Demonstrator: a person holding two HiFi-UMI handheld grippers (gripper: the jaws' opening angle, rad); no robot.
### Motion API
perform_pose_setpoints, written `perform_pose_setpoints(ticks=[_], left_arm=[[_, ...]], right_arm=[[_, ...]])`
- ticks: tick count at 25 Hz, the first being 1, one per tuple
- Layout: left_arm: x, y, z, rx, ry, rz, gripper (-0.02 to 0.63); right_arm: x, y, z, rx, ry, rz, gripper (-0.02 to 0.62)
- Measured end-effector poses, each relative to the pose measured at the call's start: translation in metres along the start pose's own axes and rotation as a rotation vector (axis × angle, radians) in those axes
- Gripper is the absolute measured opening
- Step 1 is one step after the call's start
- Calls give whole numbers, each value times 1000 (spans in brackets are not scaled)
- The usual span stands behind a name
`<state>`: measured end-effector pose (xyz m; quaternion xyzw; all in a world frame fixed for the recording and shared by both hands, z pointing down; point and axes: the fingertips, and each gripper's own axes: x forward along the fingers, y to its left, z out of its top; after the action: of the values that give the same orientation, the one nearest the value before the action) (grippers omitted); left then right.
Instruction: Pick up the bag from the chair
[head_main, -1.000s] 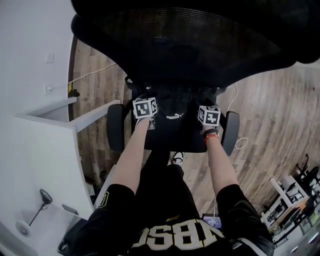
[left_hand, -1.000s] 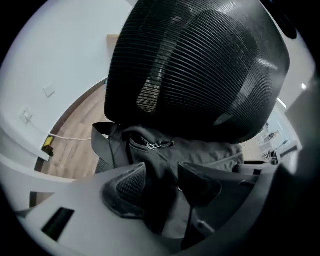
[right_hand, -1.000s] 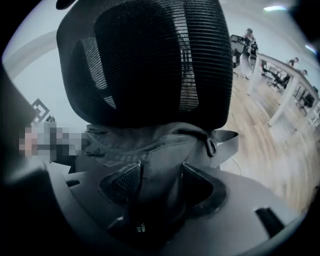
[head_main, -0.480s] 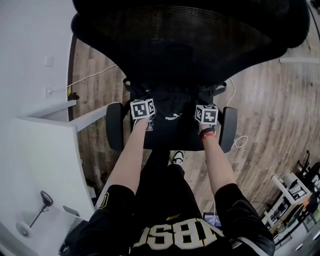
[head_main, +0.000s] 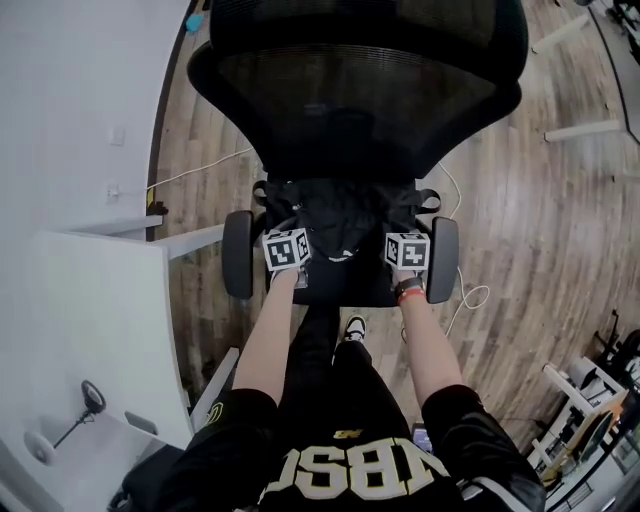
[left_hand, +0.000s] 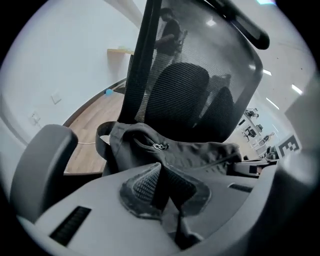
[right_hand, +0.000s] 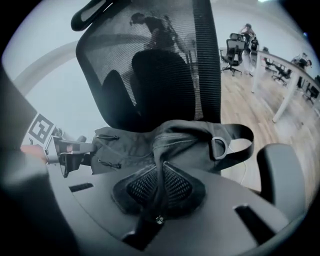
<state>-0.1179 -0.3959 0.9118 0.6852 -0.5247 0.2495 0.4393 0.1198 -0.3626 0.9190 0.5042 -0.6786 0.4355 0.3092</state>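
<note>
A person stands in front of a black office chair (head_main: 360, 90) on a wooden floor (head_main: 520, 220) and reaches both forearms down to its seat. The bag (head_main: 345, 215), dark and soft, lies on the seat close against the mesh backrest, between the two armrests. The left gripper (left_hand: 157, 175) is at the bag's left front part; in its own view the two textured pads (left_hand: 140, 187) are pressed together with a fold of the bag's dark fabric pinched between them, so it holds the bag. A small metal zipper pull (left_hand: 159, 146) lies on the top of the bag just behind the pads. The right gripper (right_hand: 162, 172) is at the bag's right front part; its pads are also together, and a dark strip of the bag's material runs from the bag down between them, so this one is closed on the bag too. To the right of it a carrying strap (right_hand: 240, 145) with a metal ring (right_hand: 218, 146) hangs over the bag's side toward the right armrest (right_hand: 280, 170). In the head view the marker cubes (head_main: 288, 248) of both grippers sit above the seat's front half, well apart from each other. A white desk (head_main: 90, 300) stands at the person's left, and a thin cable (head_main: 470, 295) lies on the floor beside the chair
</note>
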Motion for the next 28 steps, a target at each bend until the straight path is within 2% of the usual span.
perform_pose_setpoints(ticks=[7,12,16,23,28], left_arm=[[-60,-20,15,8,-102,-5,26],[-109,-40,24,50,-157,5,26],[-151,-56,33,87,-217,3,26],[-227,-85,44,120,-329,-2,26],[-271,-105,48,162,-391,-2,26]], right_arm=[[-50,20,2,0,-88,33,34],[-106,36,13,-85,-149,-4,34],[-139,49,15,-110,-207,6,34],[-200,71,6,-71,-303,29,34],[-246,83,9,-89,-367,34,34]])
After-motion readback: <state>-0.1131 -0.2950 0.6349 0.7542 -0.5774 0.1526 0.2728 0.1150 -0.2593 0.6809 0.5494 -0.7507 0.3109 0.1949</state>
